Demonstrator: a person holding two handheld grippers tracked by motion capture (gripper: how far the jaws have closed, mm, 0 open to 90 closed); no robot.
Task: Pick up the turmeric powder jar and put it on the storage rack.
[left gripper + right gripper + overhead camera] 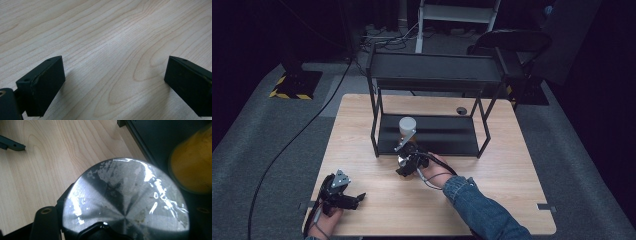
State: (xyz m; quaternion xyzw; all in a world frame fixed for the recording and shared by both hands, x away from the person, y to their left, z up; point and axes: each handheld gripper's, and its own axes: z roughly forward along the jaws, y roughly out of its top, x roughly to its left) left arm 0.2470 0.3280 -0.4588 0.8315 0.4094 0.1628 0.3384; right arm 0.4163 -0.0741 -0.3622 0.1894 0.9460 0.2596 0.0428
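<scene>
two grippers are at work over the wooden table (362,120). in the high view the right gripper (406,159) is at the front edge of the black shelf rack (427,75), and a jar with a white lid (407,124) stands on the lower board of the rack, just beyond the gripper. what the gripper grasps is hard to read from there. the right gripper view gives it: a round metal lid (125,202), shiny and scratched, sits between the jaws, which are clenched on it. just past the lid, to the upper right, is the side of a jar with yellow powder (192,165) inside, on the dark board; whether lid and jar touch, i cannot tell.

the left gripper (343,195) rests low on the table, well apart from the right one, near the front left corner. the left gripper view shows its black jaws standing wide, released, with bare wood grain between them.

a black cable (292,145) runs over the grey floor at the left of the table.
</scene>
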